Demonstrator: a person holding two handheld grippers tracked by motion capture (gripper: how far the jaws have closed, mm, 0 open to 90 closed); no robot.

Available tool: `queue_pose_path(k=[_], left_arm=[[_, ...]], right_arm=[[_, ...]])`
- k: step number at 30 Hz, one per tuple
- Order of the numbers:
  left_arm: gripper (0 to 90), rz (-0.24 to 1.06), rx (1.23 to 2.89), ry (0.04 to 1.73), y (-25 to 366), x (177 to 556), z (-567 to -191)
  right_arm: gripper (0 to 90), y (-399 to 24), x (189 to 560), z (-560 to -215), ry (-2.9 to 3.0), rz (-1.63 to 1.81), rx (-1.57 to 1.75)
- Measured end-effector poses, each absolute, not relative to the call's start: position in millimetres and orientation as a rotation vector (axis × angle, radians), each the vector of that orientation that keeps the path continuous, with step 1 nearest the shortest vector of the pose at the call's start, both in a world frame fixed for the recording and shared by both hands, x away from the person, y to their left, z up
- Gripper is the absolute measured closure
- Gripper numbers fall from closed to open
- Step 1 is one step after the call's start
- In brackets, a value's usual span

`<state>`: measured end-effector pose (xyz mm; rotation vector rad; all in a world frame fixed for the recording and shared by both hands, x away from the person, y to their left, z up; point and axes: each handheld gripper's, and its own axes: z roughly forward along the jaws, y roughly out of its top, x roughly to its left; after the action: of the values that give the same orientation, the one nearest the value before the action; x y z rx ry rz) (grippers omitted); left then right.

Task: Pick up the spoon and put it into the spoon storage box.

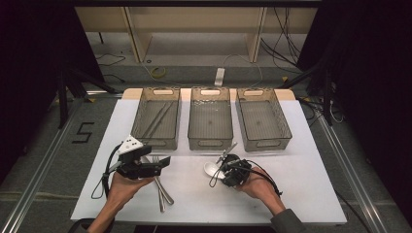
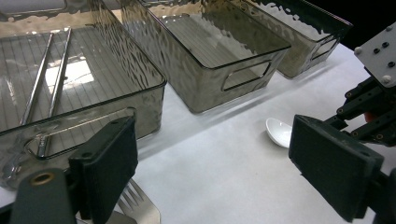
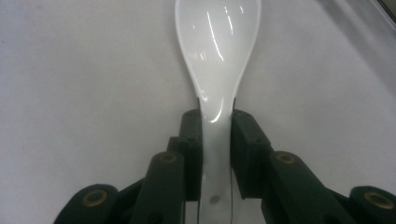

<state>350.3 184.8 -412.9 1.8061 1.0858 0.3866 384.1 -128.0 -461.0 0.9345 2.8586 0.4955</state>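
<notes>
Two chopsticks (image 1: 156,119) already lie in the bin (image 1: 156,119) at eleven o'clock. Your right gripper (image 3: 217,135) clamps the white spoon (image 3: 217,51) on the table (image 1: 291,194); binning remains. Left gripper (image 2: 215,163) jaws stand apart.

The white spoon (image 3: 216,60) is shiny and smooth. It lies on the white tabletop (image 1: 291,179), bowl side up, near the middle bin (image 1: 210,119). Its handle sits between two black pads.

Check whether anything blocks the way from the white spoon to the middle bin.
Nothing visible does. The right gripper is shut on the white spoon on the table; bare white tabletop lies between it and the empty middle bin.
</notes>
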Motion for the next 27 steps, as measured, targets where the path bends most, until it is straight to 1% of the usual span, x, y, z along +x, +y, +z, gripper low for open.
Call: queue_pose_path(k=[7, 16, 19, 27], left_arm=[[15.0, 0.389, 1.808, 1.086, 185, 350, -413], [14.9, 0.399, 1.803, 1.12, 186, 351, -414], [14.9, 0.423, 1.816, 1.12, 185, 351, -414], [15.1, 0.412, 1.802, 1.135, 186, 350, -414]], right_arm=[[76.2, -131, 385, -460, 2.878, 0.528, 0.921], [76.4, -138, 386, -449, 2.83, 0.648, 0.927], [76.4, -141, 385, -440, 2.81, 0.679, 0.917], [76.4, -146, 395, -414, 2.744, 0.776, 0.901]])
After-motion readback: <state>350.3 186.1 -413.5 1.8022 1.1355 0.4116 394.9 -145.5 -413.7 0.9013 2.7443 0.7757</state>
